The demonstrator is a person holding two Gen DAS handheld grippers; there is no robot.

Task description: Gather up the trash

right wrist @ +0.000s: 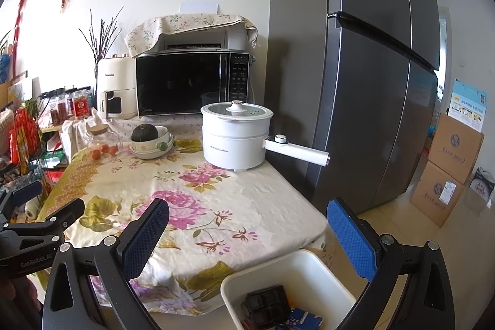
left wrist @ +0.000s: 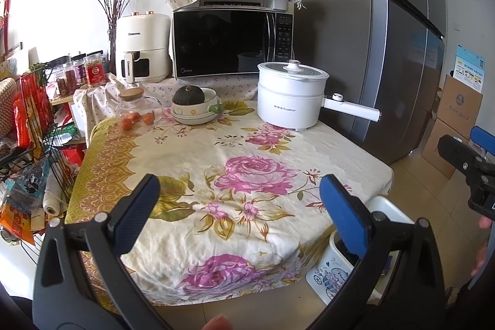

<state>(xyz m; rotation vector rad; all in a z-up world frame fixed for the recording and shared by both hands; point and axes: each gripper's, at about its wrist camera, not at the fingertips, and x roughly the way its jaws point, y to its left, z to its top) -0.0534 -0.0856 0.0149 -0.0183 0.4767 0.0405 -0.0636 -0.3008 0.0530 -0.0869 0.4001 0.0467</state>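
My left gripper (left wrist: 241, 207) hangs open over the near part of the floral tablecloth (left wrist: 247, 144), with nothing between its blue pads. My right gripper (right wrist: 247, 234) is open and empty too, above the table's near right corner. A white trash bin (right wrist: 263, 266) stands on the floor just below that corner. Inside it lie a dark plastic tray (right wrist: 269, 305) and a blue packet (right wrist: 304, 320). In the left wrist view the bin (left wrist: 391, 206) is partly hidden behind my right finger. Each view catches the other tool: the right gripper (left wrist: 467, 141) and the left gripper (right wrist: 46, 200).
At the table's far end stand a white electric pot (left wrist: 290, 95) with a long handle, stacked bowls holding a dark squash (left wrist: 188, 96) and a glass jar (left wrist: 136, 110). Behind are a microwave (left wrist: 232, 42) and air fryer. A grey fridge (right wrist: 371, 82) and cardboard boxes (right wrist: 448, 169) stand right; a cluttered wire rack (left wrist: 37, 129) left.
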